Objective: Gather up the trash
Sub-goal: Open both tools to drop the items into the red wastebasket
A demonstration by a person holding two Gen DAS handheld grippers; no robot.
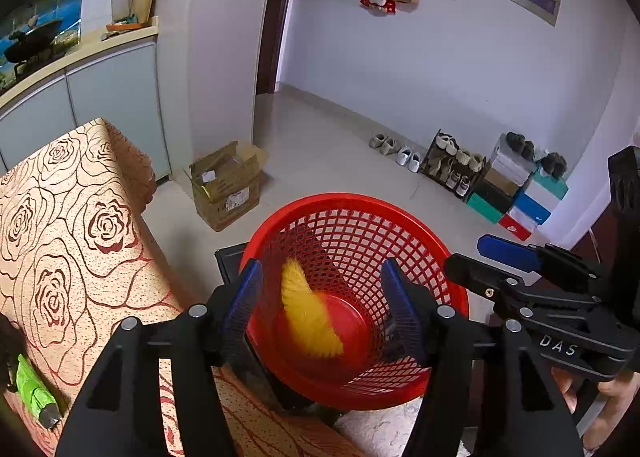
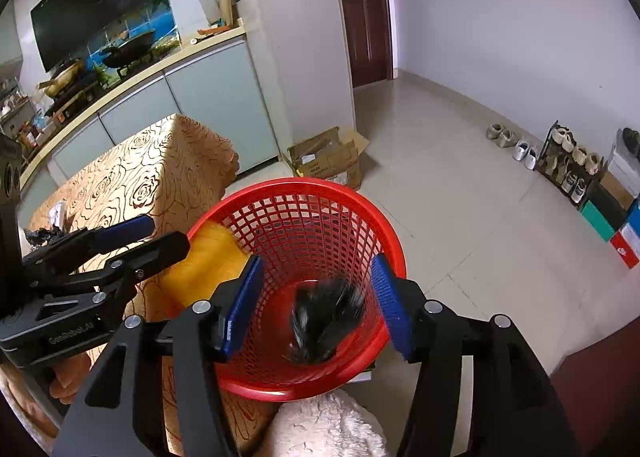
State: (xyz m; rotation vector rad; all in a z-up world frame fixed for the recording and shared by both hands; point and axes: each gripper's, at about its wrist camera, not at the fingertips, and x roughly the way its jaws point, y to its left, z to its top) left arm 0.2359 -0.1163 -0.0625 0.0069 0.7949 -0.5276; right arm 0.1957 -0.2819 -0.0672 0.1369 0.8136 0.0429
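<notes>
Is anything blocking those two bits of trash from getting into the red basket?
Nothing visible does. The yellow piece and the black piece, both blurred, are already inside the red basket, below the open left gripper and right gripper.
</notes>
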